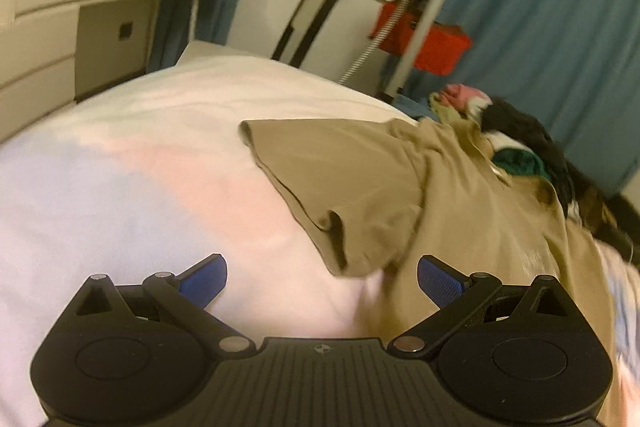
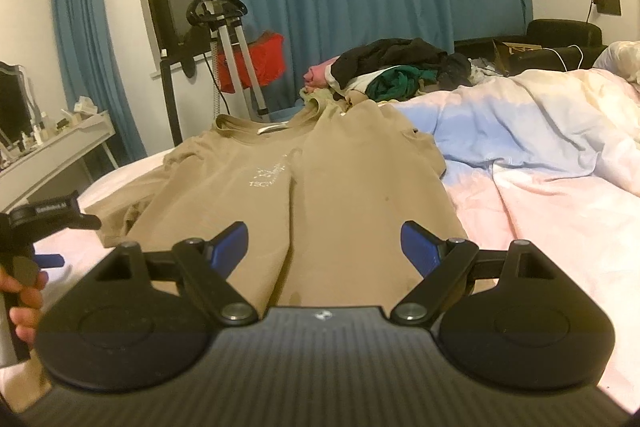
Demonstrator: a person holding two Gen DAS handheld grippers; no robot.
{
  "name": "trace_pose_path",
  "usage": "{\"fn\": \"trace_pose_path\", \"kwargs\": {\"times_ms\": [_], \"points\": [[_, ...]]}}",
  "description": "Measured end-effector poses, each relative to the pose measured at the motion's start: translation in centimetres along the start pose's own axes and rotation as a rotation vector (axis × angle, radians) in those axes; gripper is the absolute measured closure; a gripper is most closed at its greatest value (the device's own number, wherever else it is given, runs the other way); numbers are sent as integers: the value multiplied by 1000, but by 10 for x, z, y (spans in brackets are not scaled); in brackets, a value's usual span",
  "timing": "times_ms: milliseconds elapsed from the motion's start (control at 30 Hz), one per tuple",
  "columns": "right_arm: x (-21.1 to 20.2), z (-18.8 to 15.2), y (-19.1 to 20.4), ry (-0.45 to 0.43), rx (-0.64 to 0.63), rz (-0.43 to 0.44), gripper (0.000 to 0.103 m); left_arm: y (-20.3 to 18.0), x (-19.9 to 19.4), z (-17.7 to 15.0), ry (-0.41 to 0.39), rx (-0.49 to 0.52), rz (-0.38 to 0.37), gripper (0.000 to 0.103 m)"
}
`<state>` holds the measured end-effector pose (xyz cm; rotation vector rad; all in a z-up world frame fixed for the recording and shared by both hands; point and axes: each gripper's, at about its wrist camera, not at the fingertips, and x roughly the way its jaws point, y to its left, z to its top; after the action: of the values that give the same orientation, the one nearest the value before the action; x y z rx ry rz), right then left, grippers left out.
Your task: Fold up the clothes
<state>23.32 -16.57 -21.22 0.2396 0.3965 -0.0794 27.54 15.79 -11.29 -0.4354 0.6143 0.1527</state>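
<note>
Holding both grippers spread wide and empty, we see the tan shirt flat on the bed, stretching ahead between the right gripper fingers. Its sleeve lies just ahead of the left gripper, perhaps brushing the right-hand finger; blur hides that. Beyond the shirt sits a clothes pile.

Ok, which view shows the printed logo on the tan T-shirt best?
The right wrist view: the T-shirt lies lengthwise ahead, white chest logo facing the camera. The left wrist view shows only its sleeve and side, no print.
</note>
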Motion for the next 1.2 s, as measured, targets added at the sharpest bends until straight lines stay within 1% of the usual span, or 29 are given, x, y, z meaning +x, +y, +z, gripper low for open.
{"fn": "trace_pose_path", "kwargs": {"times_ms": [233, 333, 367, 400, 433, 467, 500, 533, 567, 600, 633, 700, 833, 933, 967, 1033, 1067, 1133, 1167, 1200], "points": [[17, -3, -4, -1, 16, -36, 18, 24, 41, 25, -47, -171, -16, 3], [27, -5, -11, 10, 39, -47, 18, 25, 61, 37, -67, -205, -42, 8], [30, -6, -13, 18, 49, -50, 18, 24, 68, 41, -74, -211, -44, 12], [34, -7, -15, 30, 59, -53, 18, 23, 75, 45, -75, -207, -41, 22], [38, -8, -17, 42, 67, -55, 18, 19, 83, 49, -65, -185, -22, 26], [41, -9, -18, 48, 71, -56, 18, 15, 91, 53, -55, -162, -2, 37], [44, -9, -18, 54, 75, -57, 18, 12, 99, 57, -47, -137, 19, 55], [45, -10, -18, 49, 71, -57, 18, 9, 105, 63, -42, -105, 40, 65], [46, -10, -18, 44, 66, -56, 18, 7, 110, 70, -30, -78, 57, 86], [46, -11, -18, 38, 61, -56, 18, 6, 117, 79, -14, -59, 67, 96], [47, -12, -17, 33, 56, -56, 18, 4, 120, 90, -10, -46, 75, 97], [48, -12, -16, 21, 45, -51, 18, -1, 121, 115, -50, -9, 108, 98], [53, -13, -13, -2, 22, -55, 18, -18, 125, 178, -147, 74, 228, 99], [55, -12, -12, -27, 10, -51, 18, -33, 138, 205, -220, 142, 330, 99], [56, -12, -12, -31, 4, -50, 18, -37, 146, 207, -210, 151, 348, 99], [59, -12, -12, -35, -1, -49, 18, -37, 165, 204, -166, 149, 341, 97], [60, -12, -12, -36, -2, -50, 18, -34, 169, 200, -152, 144, 323, 90], [62, -12, -11, -38, -6, -48, 18, -28, 170, 188, -135, 124, 308, 72], [63, -12, -11, -40, -12, -45, 18, -24, 168, 181, -126, 116, 296, 56], [63, -11, -10, -44, -18, -41, 18, -21, 162, 174, -115, 119, 276, 48]]}}
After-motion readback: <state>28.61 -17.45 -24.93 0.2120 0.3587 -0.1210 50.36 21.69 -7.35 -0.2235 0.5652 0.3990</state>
